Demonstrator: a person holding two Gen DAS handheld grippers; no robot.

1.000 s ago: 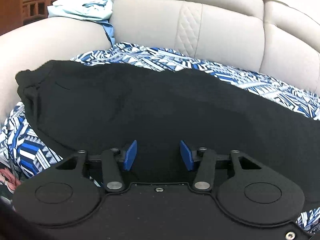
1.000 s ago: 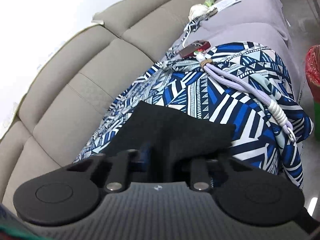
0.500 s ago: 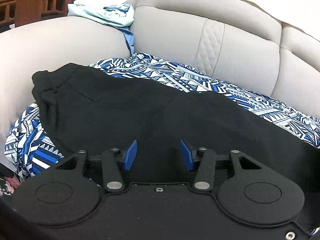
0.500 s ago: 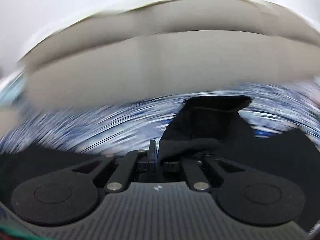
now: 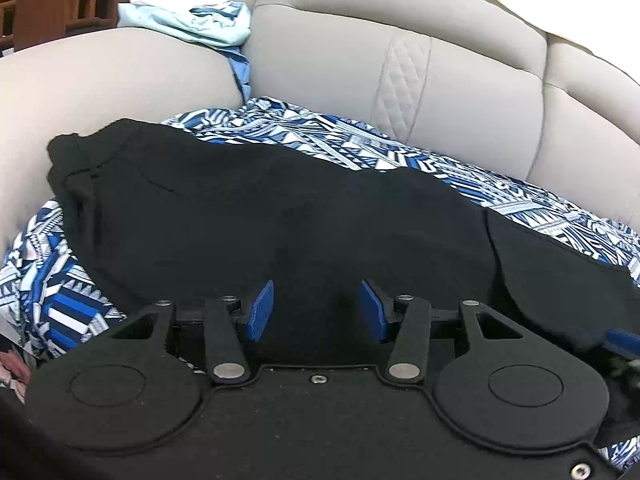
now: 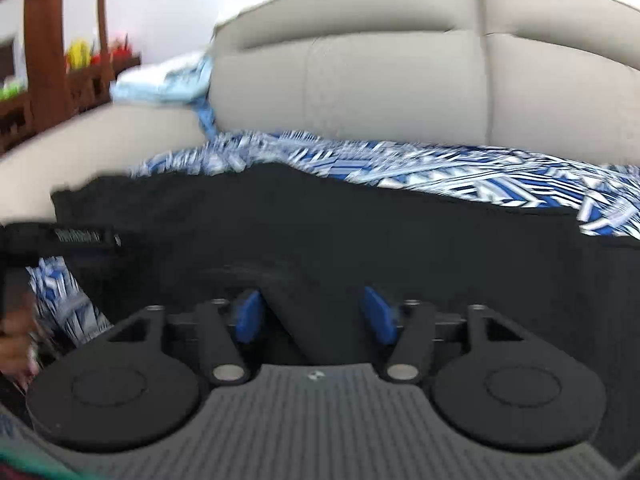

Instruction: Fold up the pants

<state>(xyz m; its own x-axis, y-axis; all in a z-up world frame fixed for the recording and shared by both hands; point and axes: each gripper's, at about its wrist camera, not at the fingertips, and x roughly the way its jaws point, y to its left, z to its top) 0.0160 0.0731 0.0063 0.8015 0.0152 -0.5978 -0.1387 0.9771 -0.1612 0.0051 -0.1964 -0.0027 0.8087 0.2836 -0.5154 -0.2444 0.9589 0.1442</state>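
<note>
i'm angling both tools down over the front edge of the sofa seat. my left gripper [image 5: 316,306] points down at the black pants [image 5: 260,216]; its blue pads [image 5: 260,312] stand partly apart with dark cloth lying under the gap, and i see nothing pinched between them. my right gripper [image 6: 314,316] sits just to its right, tilted down the same way. its jaws have just been opening and now stand wide; a fold of the pants [image 6: 320,224] runs up between the pads [image 6: 378,316], closer to the left one, but neither pad presses on it. this view is smeared, so i can't tell whether the cloth brushes that pad.

the pants lie flat along the seat on a blue and white patterned cover [image 5: 360,140], waistband towards the left armrest [image 5: 100,80], legs running off to the right, where a doubled-over layer shows near the right edge of the seat. a pale blue cloth [image 5: 192,24] is draped on top of the armrest at the back corner, against the beige sofa back [image 5: 400,60]. at the left edge of the right view, the body of my other tool [image 6: 76,236] is in sight.
</note>
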